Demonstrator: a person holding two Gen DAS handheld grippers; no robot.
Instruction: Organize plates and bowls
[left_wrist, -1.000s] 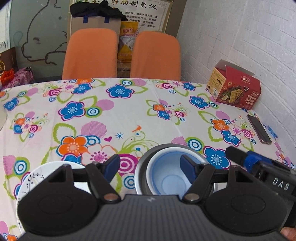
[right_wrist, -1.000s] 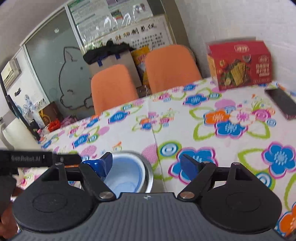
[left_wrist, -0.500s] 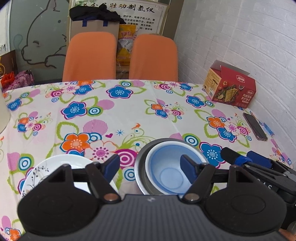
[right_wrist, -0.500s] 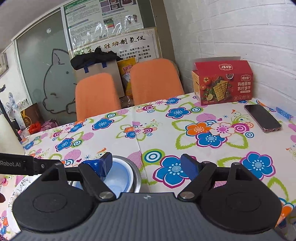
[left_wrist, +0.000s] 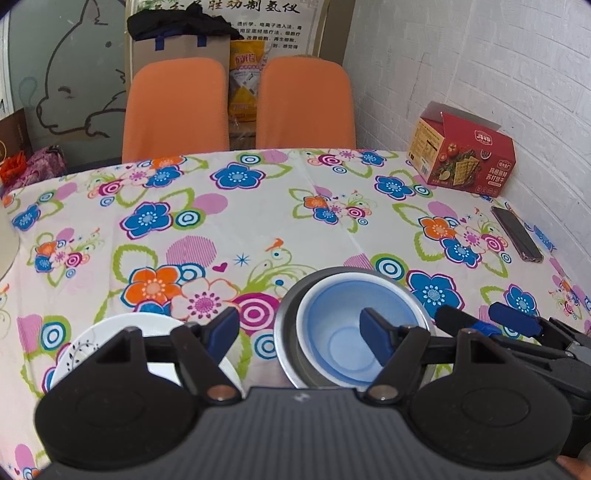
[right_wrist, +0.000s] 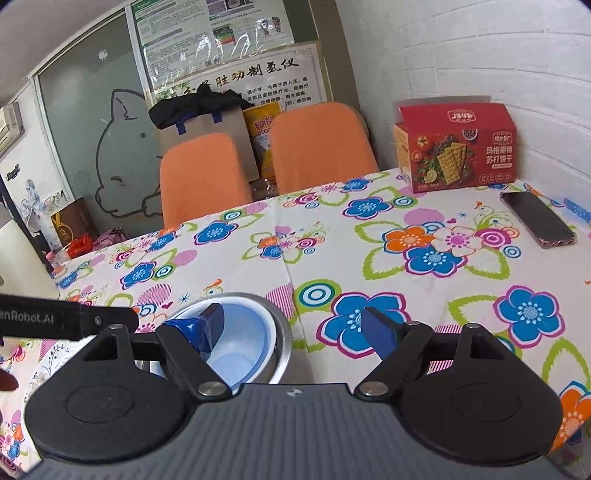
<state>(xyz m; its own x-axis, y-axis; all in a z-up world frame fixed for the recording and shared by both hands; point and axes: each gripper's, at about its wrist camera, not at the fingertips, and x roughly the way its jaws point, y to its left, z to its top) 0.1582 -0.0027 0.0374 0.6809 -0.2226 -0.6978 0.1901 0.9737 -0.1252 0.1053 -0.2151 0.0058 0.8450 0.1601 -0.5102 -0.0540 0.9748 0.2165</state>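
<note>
At lower centre, the blue bowl (left_wrist: 345, 330) sits nested in the metal bowl (left_wrist: 291, 314); both the left gripper (left_wrist: 297, 328) and right gripper (right_wrist: 291, 326) hover with fingers apart, gripping nothing.

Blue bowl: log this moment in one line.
blue bowl nested in steel bowl | white plate beside | left gripper open, empty | right gripper open, empty
</note>
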